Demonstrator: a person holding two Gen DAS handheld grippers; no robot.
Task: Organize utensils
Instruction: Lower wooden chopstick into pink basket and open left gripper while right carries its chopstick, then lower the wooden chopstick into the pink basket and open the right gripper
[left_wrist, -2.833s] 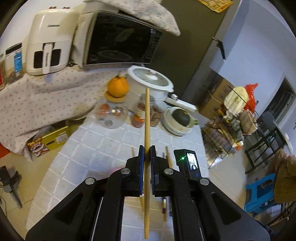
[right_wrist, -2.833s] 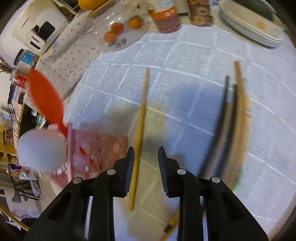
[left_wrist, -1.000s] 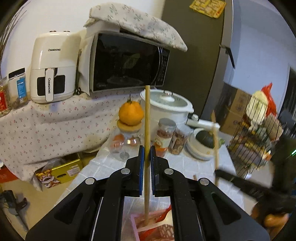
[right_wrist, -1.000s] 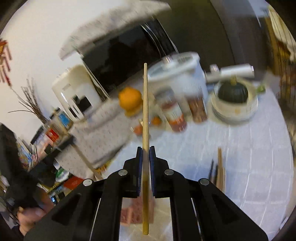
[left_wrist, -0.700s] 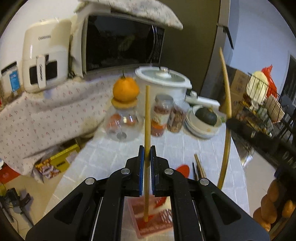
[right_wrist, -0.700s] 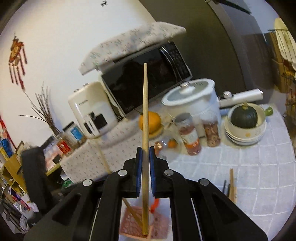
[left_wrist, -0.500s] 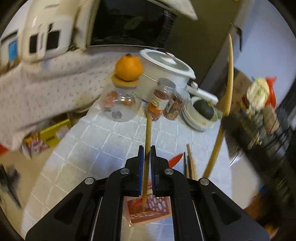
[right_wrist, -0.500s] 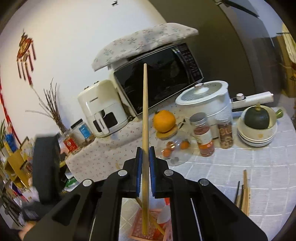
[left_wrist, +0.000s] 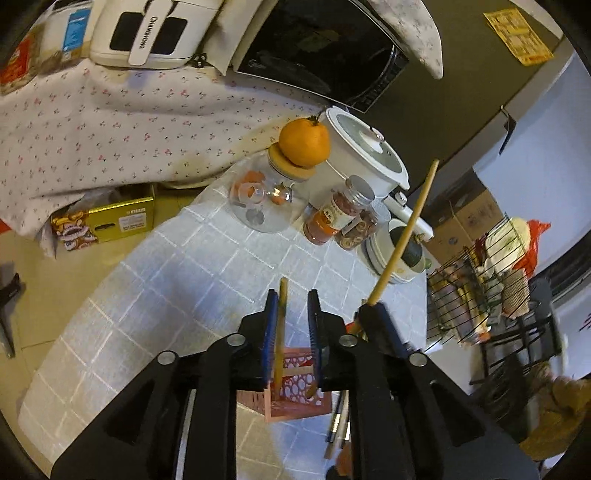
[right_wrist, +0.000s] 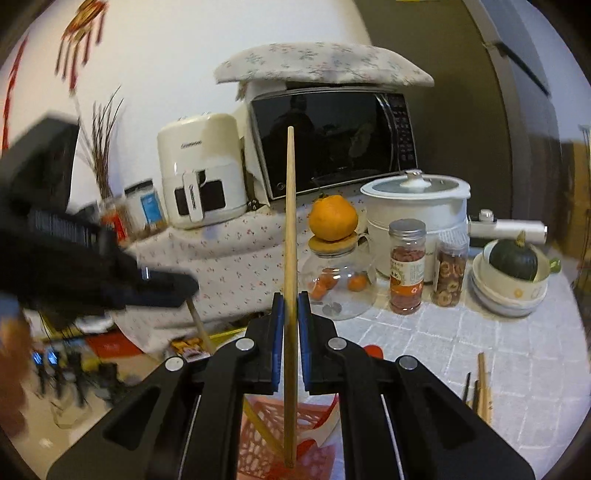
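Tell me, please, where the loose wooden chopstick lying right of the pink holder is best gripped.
Grip the wooden chopstick mid-shaft, from above, straddling it crosswise. It lies flat on the tablecloth, close beside darker sticks, so a narrow top-down pinch seems safest.

A utensil basket (left_wrist: 291, 397) sits at the near edge of the table (left_wrist: 177, 295), with two chopsticks standing in it: one (left_wrist: 279, 332) between the left gripper's (left_wrist: 292, 314) jaws, the other (right_wrist: 290, 295) between the right gripper's (right_wrist: 290, 306) jaws. More chopsticks (right_wrist: 482, 384) lie on the table to the basket's right. Farther back stand a glass jar (right_wrist: 340, 284) with an orange (right_wrist: 333, 218) on its lid, two spice jars (right_wrist: 406, 266), then stacked bowls (right_wrist: 506, 291) holding a squash (right_wrist: 513, 258). A pot (right_wrist: 417, 206) stands behind them; a microwave (right_wrist: 332, 144) and an air fryer (right_wrist: 201, 170) sit behind on a cloth-covered counter (left_wrist: 110, 122).
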